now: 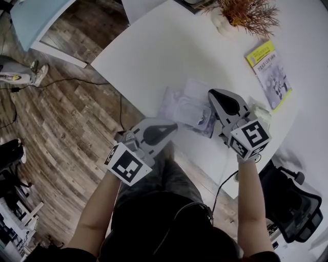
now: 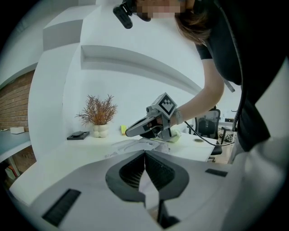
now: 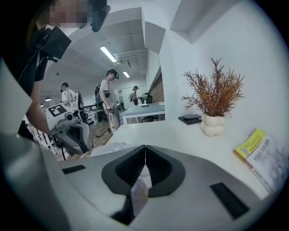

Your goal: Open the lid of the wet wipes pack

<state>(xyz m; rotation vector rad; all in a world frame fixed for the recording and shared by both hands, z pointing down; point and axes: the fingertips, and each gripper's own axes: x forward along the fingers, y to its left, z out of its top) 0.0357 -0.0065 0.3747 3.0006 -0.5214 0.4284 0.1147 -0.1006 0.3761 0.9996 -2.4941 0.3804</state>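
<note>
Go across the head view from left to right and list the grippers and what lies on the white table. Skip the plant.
left gripper → wet wipes pack → right gripper → yellow booklet

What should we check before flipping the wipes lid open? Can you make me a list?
1. Pack lying on the table: ok.
2. Left gripper jaws together at the pack's near edge: ok.
3. Left gripper really pinching the pack: cannot tell.
4. Right gripper jaws together over the pack's right side: ok.
5. Right gripper holding anything: cannot tell.
6. Book and plant apart from the pack: ok.
</note>
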